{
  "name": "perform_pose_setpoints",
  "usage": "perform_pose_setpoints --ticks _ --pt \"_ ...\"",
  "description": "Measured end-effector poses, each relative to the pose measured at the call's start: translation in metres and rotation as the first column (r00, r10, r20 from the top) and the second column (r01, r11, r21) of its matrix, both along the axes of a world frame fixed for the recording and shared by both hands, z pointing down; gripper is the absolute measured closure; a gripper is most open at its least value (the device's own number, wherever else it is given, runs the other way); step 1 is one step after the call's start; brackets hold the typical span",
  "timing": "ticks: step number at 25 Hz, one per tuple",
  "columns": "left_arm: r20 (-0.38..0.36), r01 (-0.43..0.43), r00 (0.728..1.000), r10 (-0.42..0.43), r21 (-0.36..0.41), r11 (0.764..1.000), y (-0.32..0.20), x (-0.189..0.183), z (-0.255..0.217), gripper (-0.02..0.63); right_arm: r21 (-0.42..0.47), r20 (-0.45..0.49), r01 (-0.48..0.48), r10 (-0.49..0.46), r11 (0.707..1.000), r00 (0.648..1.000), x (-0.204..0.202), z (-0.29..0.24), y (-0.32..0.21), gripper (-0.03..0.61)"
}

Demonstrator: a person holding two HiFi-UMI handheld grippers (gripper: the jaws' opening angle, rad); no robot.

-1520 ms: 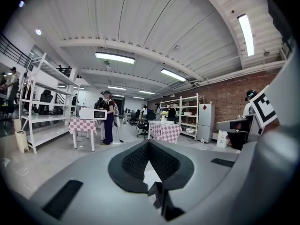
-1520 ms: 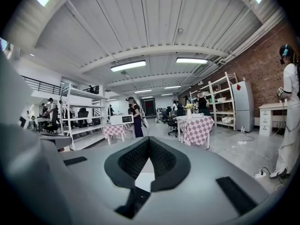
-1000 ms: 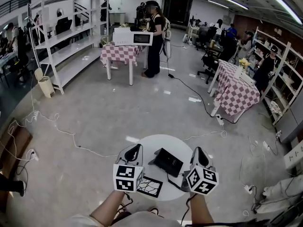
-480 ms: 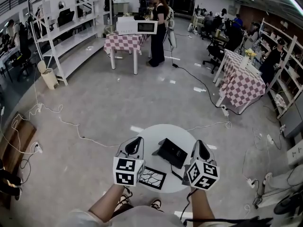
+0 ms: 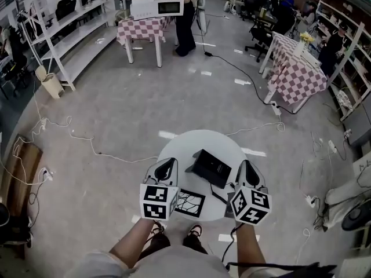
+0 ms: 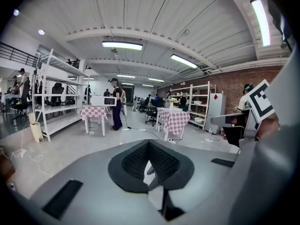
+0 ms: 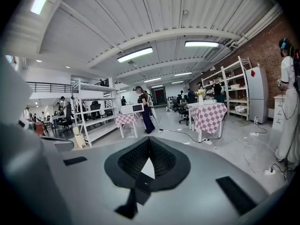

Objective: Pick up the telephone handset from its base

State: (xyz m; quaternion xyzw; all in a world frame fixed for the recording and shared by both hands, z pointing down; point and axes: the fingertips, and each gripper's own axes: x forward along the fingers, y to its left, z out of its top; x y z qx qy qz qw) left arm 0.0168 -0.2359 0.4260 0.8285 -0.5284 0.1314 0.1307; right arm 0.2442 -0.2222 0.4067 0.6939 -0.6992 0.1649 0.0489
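Note:
A black telephone, handset lying on its base, sits on the small round white table, right of centre. My left gripper hovers over the table's left part, left of the phone, jaws shut and empty. My right gripper hangs at the table's right edge, just right of the phone, also shut on nothing. Neither touches the phone. In the left gripper view the left gripper has its dark pads pressed together and points out over the room; the right gripper looks the same in the right gripper view. The phone is hidden in both gripper views.
A black-and-white patterned card lies on the table's near side between the grippers. A dark cord runs from the phone toward the near edge. Cables trail over the floor. Checkered tables, shelving and a standing person are farther off.
Both grippers have sunk toward the table, staying shut. The head view has tipped down, so the table and phone sit higher in the picture.

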Motion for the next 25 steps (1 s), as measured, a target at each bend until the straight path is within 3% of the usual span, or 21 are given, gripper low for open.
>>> perform_pose_setpoints --ticks 14,25 --pt "0.025 -0.056 0.998 0.059 -0.122 0.991 0.008 0.023 0.058 0.608 -0.127 0.043 -0.001 0.006 0.992 0.999 -0.006 0.068 0.020 0.555" --pt "0.043 -0.096 0.993 0.110 -0.237 0.967 0.034 0.036 0.117 0.608 -0.214 0.042 -0.050 0.060 0.975 0.997 0.012 0.118 0.047 0.555"
